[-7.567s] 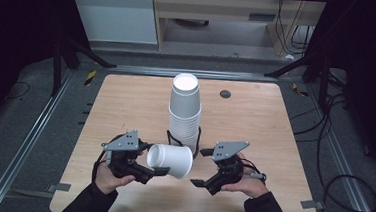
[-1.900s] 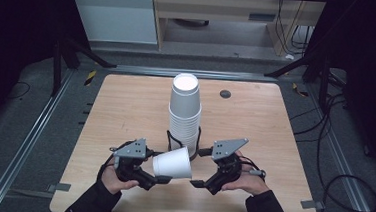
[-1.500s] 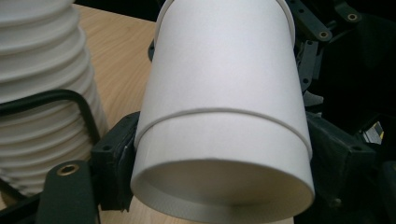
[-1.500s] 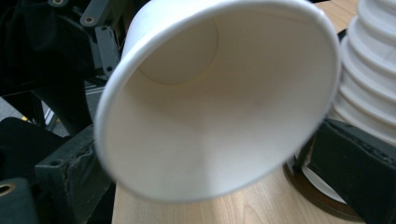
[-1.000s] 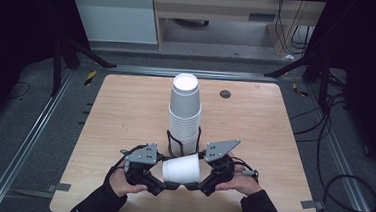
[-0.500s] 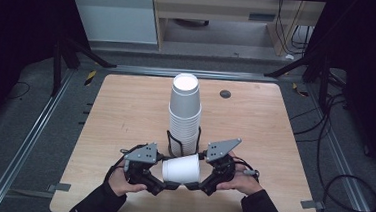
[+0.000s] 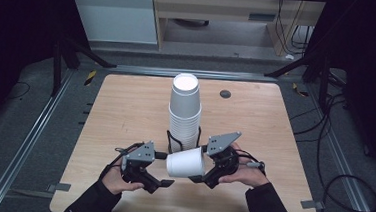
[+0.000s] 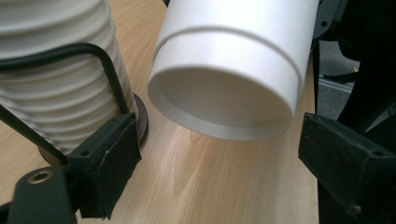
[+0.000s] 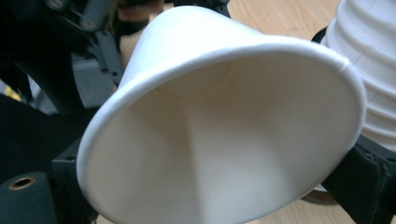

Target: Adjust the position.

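The single white paper cup (image 7: 185, 162) is lying sideways above the wooden table (image 7: 126, 106), squeezed at its rim by the right gripper (image 7: 210, 168), base facing the released left gripper (image 7: 157, 169).

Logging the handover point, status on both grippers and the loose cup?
Right gripper shut on loose cup, cup on its side, rim squeezed. Left gripper open, clear of the cup's base. Cup stack in its wire holder right behind.
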Tool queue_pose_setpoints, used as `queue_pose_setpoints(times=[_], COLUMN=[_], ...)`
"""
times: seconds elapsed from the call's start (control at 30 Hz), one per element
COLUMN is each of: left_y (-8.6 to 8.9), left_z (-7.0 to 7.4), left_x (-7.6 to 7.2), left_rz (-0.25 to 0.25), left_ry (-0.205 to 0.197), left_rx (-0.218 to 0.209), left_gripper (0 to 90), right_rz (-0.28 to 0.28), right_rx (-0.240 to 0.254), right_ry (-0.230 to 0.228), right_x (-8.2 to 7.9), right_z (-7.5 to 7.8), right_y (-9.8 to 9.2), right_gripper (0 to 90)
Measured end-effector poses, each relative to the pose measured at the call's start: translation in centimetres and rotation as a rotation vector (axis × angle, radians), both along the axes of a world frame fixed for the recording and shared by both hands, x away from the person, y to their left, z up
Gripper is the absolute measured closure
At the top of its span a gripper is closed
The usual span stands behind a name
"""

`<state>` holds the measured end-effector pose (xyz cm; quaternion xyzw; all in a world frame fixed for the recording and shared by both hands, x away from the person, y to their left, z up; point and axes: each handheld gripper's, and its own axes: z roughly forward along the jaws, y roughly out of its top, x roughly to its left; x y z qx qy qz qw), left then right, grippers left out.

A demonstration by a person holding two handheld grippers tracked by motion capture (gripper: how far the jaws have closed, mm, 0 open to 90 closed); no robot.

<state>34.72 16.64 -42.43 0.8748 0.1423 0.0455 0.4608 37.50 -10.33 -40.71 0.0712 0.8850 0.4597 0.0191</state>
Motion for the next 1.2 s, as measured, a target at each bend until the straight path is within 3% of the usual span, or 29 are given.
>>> queue_pose_setpoints(times=[0.23,0.57,0.9,1.2], left_y=[-0.3,-0.8,-1.1,-1.1], left_z=[-0.3,-0.6,-1.0,-1.0], left_x=[0.0,0.0,0.0,0.0], left_rz=[-0.014,-0.029,-0.050,-0.053], left_ry=[0.000,0.002,0.004,-0.005], left_rx=[0.043,0.083,0.128,0.133], left_gripper=[11.5,14.0,21.0,22.1], right_rz=[0.052,0.095,0.111,0.112], right_rx=[-0.093,-0.166,-0.175,-0.164], right_ry=[-0.013,-0.002,-0.013,-0.012], right_x=[0.3,0.2,0.2,0.2], right_z=[0.0,-0.8,-0.9,-1.1], right_y=[2.1,3.9,4.6,4.5], right_gripper=[8.0,7.8,7.9,6.3])
